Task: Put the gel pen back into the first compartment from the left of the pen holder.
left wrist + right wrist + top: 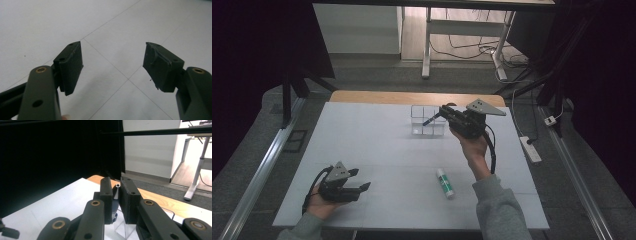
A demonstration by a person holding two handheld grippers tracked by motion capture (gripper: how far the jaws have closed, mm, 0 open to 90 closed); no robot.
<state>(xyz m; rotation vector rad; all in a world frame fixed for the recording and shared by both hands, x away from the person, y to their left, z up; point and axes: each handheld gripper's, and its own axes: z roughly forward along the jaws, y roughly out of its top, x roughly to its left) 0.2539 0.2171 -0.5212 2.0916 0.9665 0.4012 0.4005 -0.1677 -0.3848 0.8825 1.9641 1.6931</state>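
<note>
We find the right gripper (443,113) with its jaws clamped on a pen (431,120) held slantwise over the clear organizer (428,121) at the far side of the bench (362,145); the left gripper (357,181) rests wide open and empty near the front edge. We judge that the tilted pen could catch a divider wall and tip the organizer. The right gripper view shows the pen's end (117,185) between the pads, while the high view shows a glue stick (445,182) lying apart.
</note>
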